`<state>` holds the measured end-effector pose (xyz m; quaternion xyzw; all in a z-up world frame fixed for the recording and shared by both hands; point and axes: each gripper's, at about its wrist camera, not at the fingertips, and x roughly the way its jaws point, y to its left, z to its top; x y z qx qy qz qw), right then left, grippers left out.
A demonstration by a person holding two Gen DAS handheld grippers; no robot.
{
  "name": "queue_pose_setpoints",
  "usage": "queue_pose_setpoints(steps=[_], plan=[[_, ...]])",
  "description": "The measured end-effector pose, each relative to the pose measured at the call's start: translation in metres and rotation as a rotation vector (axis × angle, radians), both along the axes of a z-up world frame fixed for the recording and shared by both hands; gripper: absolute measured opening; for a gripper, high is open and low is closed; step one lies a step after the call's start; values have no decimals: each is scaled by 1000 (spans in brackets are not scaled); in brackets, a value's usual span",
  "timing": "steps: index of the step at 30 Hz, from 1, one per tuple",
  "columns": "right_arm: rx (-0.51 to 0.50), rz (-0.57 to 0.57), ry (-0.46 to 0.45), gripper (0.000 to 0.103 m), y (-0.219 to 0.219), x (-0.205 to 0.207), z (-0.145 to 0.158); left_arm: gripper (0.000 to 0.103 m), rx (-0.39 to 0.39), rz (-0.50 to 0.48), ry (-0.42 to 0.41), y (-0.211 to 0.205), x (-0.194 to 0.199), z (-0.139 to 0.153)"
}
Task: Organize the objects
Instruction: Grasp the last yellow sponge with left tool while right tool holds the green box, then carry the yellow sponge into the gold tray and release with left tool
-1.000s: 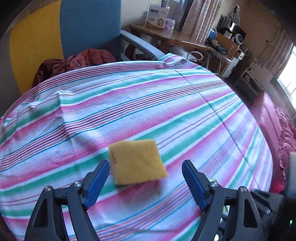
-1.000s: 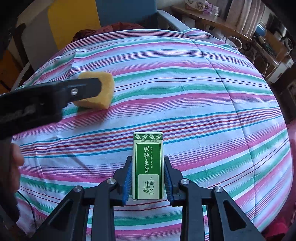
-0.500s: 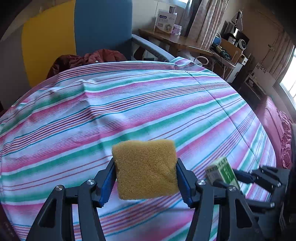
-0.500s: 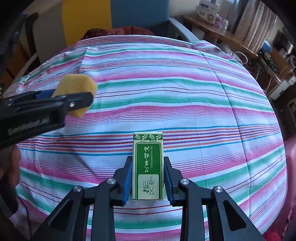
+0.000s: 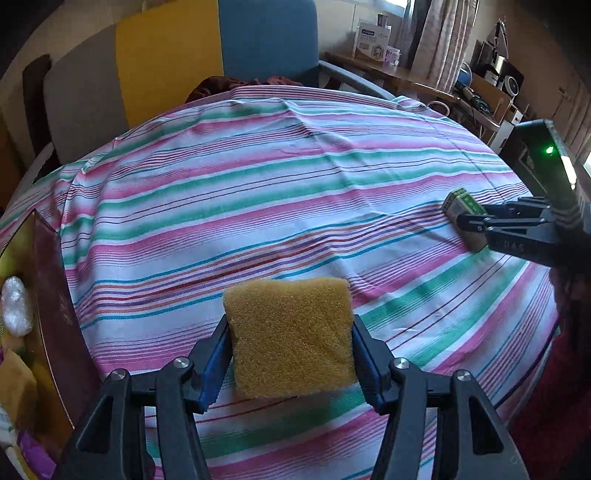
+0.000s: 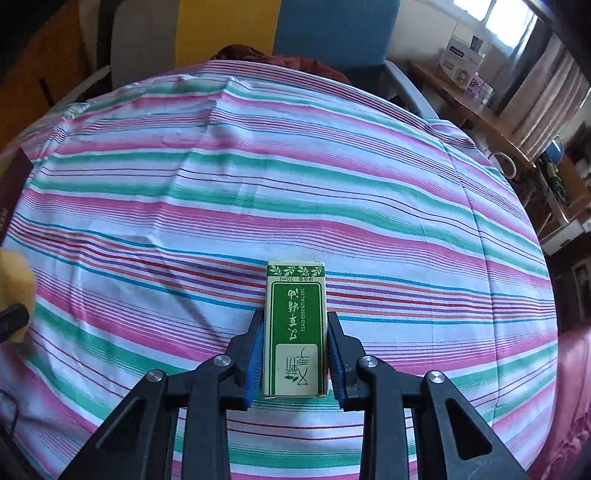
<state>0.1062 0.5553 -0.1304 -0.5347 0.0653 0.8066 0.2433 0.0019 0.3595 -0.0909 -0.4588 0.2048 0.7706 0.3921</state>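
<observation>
left wrist view: the yellow sponge (image 5: 291,338) sits pinched between the blue pads of the left tongs (image 5: 291,354), lifted off the striped cloth (image 5: 258,192) that covers the counter. its flat face is turned up toward the camera and its sides bulge a little where the pads press in. to the right of the sponge, well apart from it, the green essential oil box (image 5: 463,210) is clamped in the right tongs (image 5: 476,225), which come in from the right edge just above the cloth. to the left of the sponge stands a dark red box wall (image 5: 55,302), with a white wrapped lump (image 5: 14,306) behind it.

right wrist view: the essential oil box (image 6: 295,328) lies lengthwise between the right tongs (image 6: 295,354), both blue pads tight on its long sides, its printed face up. far to the left of the box, a corner of the sponge (image 6: 14,280) shows at the frame edge. beyond the cloth (image 6: 295,177) are a blue and yellow chair back (image 6: 332,33) and a wooden side table (image 6: 480,118).
</observation>
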Motion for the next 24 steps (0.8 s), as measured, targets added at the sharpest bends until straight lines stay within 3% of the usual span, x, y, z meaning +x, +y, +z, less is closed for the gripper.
queue_pose_setpoints(steps=[2, 8, 11, 16, 24], plan=[[35, -36, -11, 31, 3, 3, 1, 60, 6, 22, -19, 3, -8, -13], [73, -95, -47, 31, 13, 6, -4, 60, 11, 19, 11, 11, -10, -13], [66, -117, -38, 31, 17, 5, -4, 59, 36, 35, -29, 5, -11, -9], [58, -125, -32, 31, 16, 6, -2, 59, 32, -33, 17, -16, 16, -9], [75, -111, -38, 31, 14, 4, -3, 59, 74, -8, -7, -29, 11, 0]])
